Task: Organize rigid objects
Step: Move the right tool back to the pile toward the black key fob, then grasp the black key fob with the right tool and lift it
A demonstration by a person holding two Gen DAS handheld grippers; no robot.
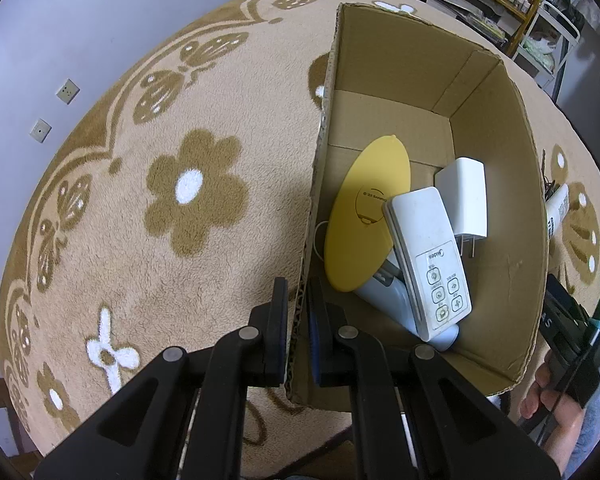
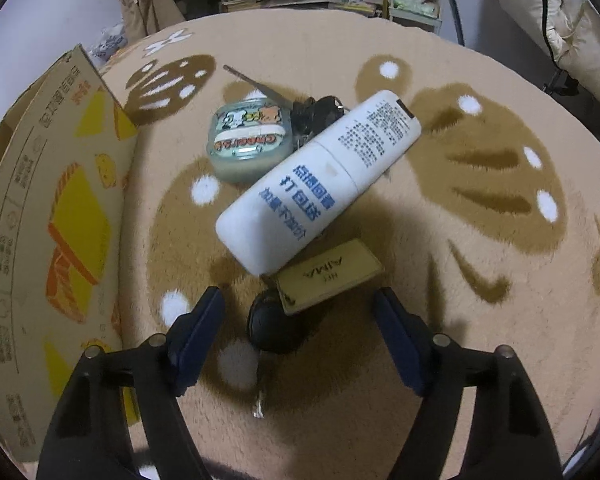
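Beside the cardboard box [image 2: 52,216], whose wall my left gripper [image 1: 298,300] is pinching, I am lowering my spread right gripper [image 2: 300,316] astride the black key fob [image 2: 272,326], keeping 2 pads level.

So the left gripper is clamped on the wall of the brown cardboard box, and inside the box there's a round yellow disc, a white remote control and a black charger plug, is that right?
Nearly. The charger plug is white, not black, as the left wrist view shows. The rest holds: the left gripper is clamped on the wall of the brown cardboard box, with the round yellow disc and white remote control inside.
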